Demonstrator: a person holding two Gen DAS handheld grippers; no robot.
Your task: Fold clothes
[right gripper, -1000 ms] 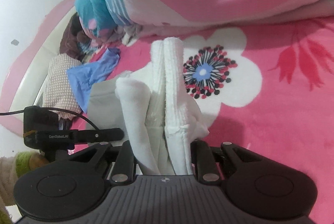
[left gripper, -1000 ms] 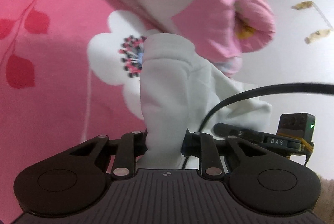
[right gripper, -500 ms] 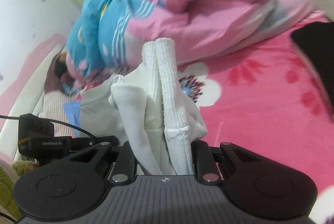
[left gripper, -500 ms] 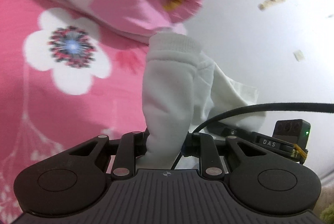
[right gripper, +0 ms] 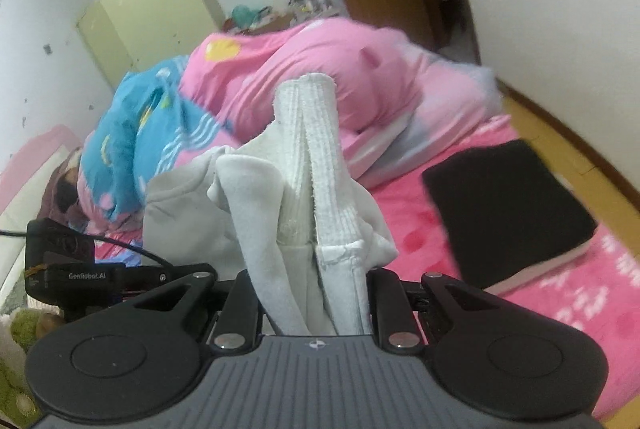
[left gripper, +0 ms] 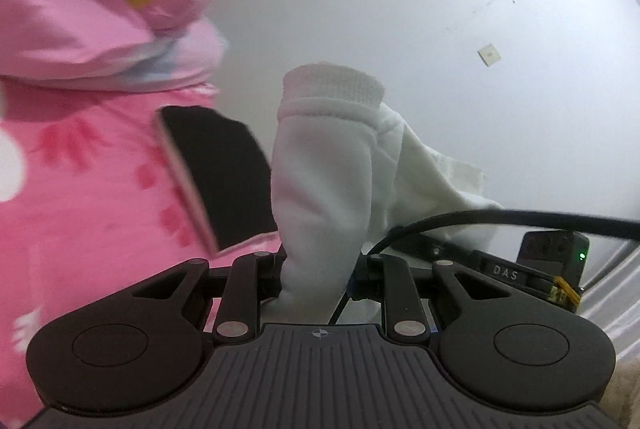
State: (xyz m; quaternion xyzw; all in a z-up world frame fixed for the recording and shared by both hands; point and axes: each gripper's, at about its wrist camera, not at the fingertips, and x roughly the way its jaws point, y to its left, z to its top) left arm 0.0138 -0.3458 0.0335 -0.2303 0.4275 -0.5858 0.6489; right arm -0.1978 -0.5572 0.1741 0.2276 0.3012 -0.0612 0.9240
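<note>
While both tongs [left gripper: 320, 265] [right gripper: 316, 293] clamp white garment [left gripper: 320, 169], only right view shows wardrobe [right gripper: 156, 13].

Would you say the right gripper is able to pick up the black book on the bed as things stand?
Probably not: the right gripper is shut on the white garment, so its jaws are occupied. The black book itself lies uncovered on the pink bedspread.

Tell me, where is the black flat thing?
In the right wrist view, the black flat thing lies on the pink bedspread, right of the white garment, below the pink quilt.
</note>
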